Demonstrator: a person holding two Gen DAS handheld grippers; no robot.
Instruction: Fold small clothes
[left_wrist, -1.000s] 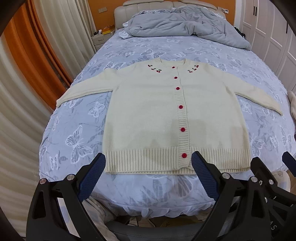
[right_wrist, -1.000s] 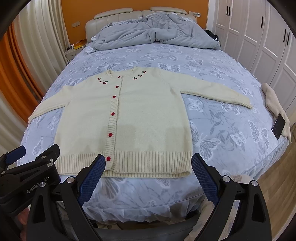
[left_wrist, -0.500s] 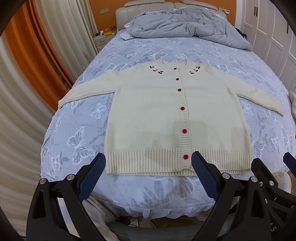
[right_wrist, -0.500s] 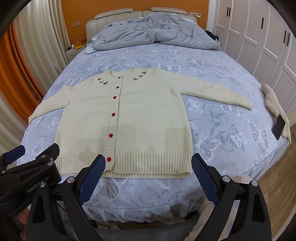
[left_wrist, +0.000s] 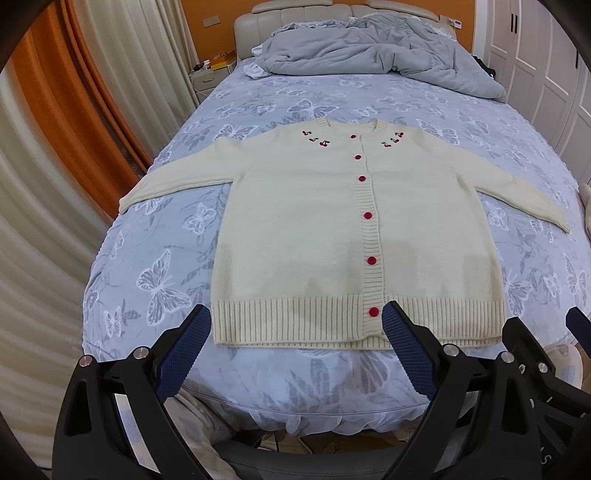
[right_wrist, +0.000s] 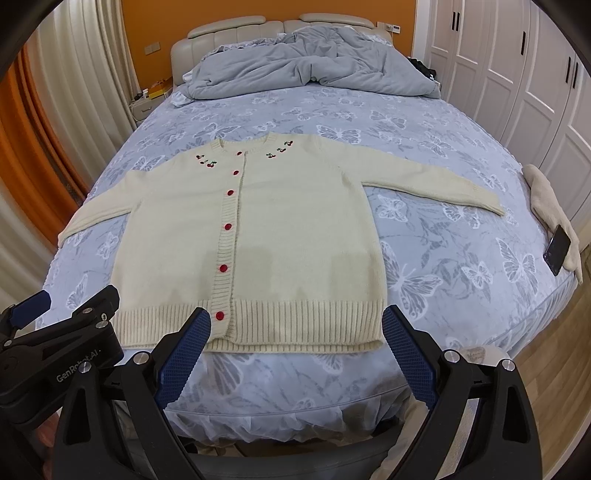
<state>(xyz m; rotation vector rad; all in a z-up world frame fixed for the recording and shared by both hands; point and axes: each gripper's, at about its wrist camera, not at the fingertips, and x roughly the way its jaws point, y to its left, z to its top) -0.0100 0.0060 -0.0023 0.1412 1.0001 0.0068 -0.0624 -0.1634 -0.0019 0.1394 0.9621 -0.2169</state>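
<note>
The cream cardigan (left_wrist: 332, 236) lay flat and buttoned on the bed (left_wrist: 155, 258), front side up, with both sleeves spread out to the sides. Its ribbed bottom edge sat near the foot of the bed, closest to the person. No fold had been made yet.

The left hand-held gripper (left_wrist: 295, 332) hung just short of that bottom edge, wide apart and holding nothing. The right hand-held gripper (right_wrist: 295, 332) was the same, spread wide and empty, in front of the right half of the bottom edge. Neither one touched the knit.

To do this step well, it would probably be best to pinch both layers of the cardigan together, so the back came along with the front. A good first move could be to fold a sleeve in across the body. The two sides should likely move at the same speed, so the soft knit stayed smooth and did not bunch up
</note>
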